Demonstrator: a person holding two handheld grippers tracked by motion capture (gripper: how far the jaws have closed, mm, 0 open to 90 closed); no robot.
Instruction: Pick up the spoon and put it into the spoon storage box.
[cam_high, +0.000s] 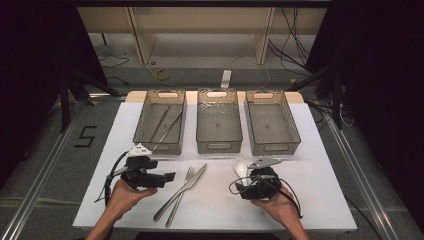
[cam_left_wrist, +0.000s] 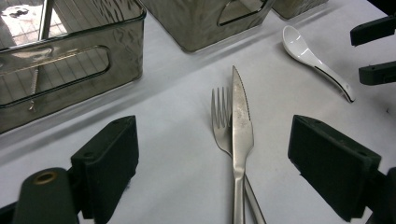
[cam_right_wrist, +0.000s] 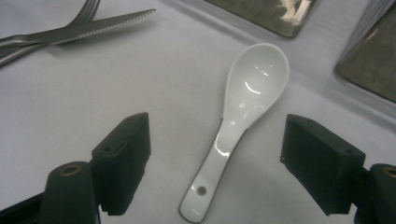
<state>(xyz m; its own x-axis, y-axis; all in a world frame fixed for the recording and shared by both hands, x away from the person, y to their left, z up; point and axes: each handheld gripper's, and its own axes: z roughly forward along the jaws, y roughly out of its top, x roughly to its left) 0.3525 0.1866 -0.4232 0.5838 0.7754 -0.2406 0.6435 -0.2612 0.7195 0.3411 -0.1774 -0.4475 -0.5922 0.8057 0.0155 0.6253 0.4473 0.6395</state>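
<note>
Right gripper (cam_right_wrist: 215, 158) jaws wide, straddling white ceramic soup spoon (cam_right_wrist: 243, 107), frame centre. Left gripper (cam_left_wrist: 212, 158) jaws wide around steel knife (cam_left_wrist: 240, 126) crossing steel fork (cam_left_wrist: 220, 116).

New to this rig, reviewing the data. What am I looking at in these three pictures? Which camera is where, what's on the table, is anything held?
There is no robot arm: a person holds a hand-operated gripper in each hand. The high view looks down on the table from the person's side, showing the left gripper and the right gripper. The other two pictures come from cameras riding on each gripper, looking out between its two black fingers.

On the white table lie a fork with a knife across it, and a white spoon. Behind them stand three mesh bins in a row; the left bin holds what look like thin metal sticks, the others look empty.

Nothing is held. Both grippers are open: the left one faces the fork and knife, the right one straddles the spoon.
</note>
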